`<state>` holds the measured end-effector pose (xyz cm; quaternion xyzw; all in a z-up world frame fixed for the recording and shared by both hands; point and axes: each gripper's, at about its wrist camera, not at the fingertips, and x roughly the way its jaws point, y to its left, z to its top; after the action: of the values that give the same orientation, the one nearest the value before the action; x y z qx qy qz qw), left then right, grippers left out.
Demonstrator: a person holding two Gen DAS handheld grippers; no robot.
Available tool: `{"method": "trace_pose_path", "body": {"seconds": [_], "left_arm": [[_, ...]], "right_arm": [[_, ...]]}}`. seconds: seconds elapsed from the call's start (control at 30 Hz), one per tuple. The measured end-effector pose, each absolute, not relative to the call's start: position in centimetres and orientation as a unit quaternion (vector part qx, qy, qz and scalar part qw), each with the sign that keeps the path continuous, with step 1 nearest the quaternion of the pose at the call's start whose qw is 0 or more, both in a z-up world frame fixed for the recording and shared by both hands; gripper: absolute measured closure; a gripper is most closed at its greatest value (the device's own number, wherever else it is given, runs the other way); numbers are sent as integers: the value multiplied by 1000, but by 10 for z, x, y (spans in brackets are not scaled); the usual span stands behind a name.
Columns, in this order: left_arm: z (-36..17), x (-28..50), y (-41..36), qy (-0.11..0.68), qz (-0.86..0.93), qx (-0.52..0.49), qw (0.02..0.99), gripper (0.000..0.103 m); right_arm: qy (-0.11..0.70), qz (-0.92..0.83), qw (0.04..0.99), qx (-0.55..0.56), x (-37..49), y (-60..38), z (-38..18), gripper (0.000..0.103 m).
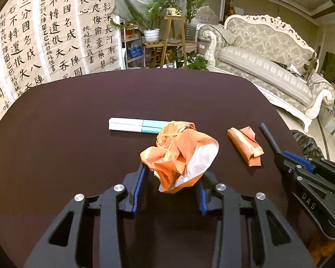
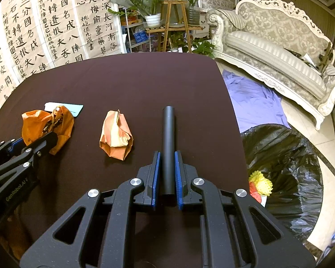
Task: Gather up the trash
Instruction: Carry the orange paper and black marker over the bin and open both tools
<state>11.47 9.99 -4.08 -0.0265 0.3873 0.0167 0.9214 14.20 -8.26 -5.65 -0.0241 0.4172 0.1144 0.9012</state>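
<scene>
A crumpled orange-and-white wrapper [image 1: 178, 154] lies on the dark table [image 1: 78, 111]. My left gripper [image 1: 172, 178] has a finger on each side of it and is shut on it; it also shows in the right wrist view [image 2: 44, 127]. My right gripper [image 2: 167, 163] is shut on a black tube [image 2: 168, 138] that lies along its fingers; the tube also shows in the left wrist view [image 1: 269, 137]. A folded orange paper bag [image 2: 116, 134] lies between the two grippers. A white and teal box [image 1: 134, 125] lies behind the wrapper.
A bin lined with a black bag [image 2: 285, 167] stands on the floor off the table's right edge, with yellow and red trash [image 2: 260, 184] inside. A purple cloth [image 2: 252, 100] lies on the floor. A sofa [image 2: 279, 51] and plants [image 2: 163, 4] are beyond.
</scene>
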Motion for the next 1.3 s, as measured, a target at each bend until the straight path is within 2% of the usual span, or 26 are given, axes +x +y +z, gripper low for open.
{"method": "trace_pose_path", "body": {"seconds": [0.47, 0.77, 1.3], "left_arm": [[-22, 80, 79, 337, -7, -25, 941, 67], [-6, 70, 19, 311, -68, -3, 948, 67], [-8, 94, -90, 300, -135, 62, 942, 67]], "right_arm": [[365, 109, 924, -17, 89, -111, -34, 91], [336, 48, 941, 7, 59, -177, -15, 91], [339, -37, 939, 34, 71, -267, -39, 91]]}}
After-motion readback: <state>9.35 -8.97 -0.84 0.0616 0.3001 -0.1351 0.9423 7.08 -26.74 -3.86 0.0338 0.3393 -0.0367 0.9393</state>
